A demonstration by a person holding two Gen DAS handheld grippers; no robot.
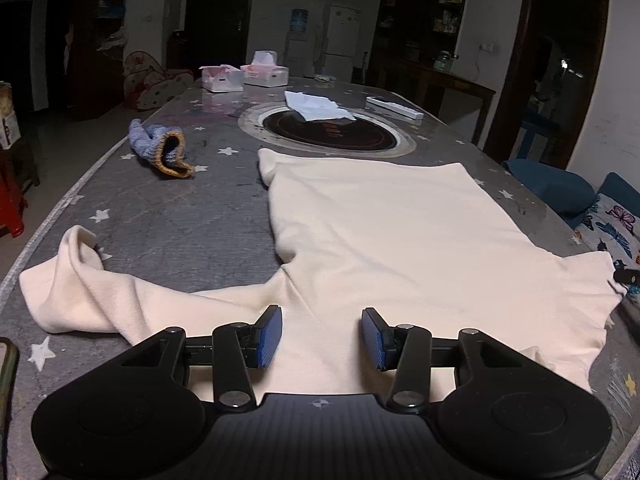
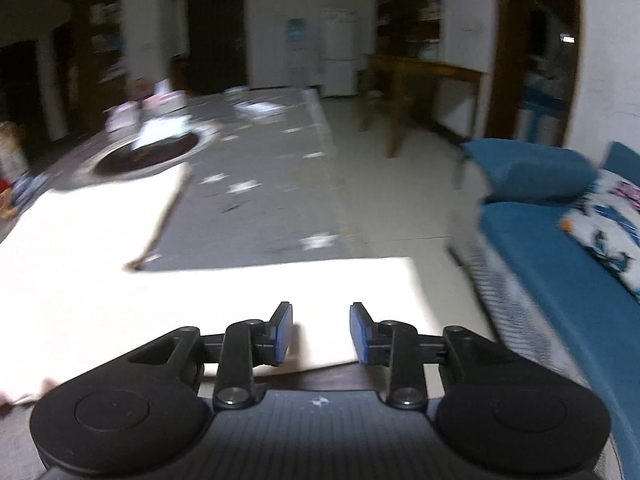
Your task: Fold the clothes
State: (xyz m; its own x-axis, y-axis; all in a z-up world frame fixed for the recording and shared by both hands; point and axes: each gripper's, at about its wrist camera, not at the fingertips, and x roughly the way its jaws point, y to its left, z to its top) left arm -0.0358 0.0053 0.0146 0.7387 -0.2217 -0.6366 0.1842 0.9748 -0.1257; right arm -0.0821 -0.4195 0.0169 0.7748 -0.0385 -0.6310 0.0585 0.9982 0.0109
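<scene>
A cream long-sleeved shirt (image 1: 400, 232) lies spread flat on the grey star-patterned table (image 1: 180, 216). Its left sleeve (image 1: 80, 292) stretches out to the left, rumpled at the cuff. My left gripper (image 1: 322, 334) is open just above the shirt near its near edge, between sleeve and body. In the blurred right wrist view my right gripper (image 2: 321, 334) is open over the shirt's right sleeve (image 2: 280, 292), which reaches to the table's right edge. A small dark piece at the left wrist view's right edge (image 1: 626, 278), beside the right sleeve, may be the right gripper.
A blue knitted item with an orange cuff (image 1: 164, 148) lies at the left. A round dark inset (image 1: 330, 132) with white paper (image 1: 316, 106) sits mid-table. Tissue boxes (image 1: 244, 74) stand at the far end. A blue sofa with a patterned cushion (image 2: 560, 240) is on the right.
</scene>
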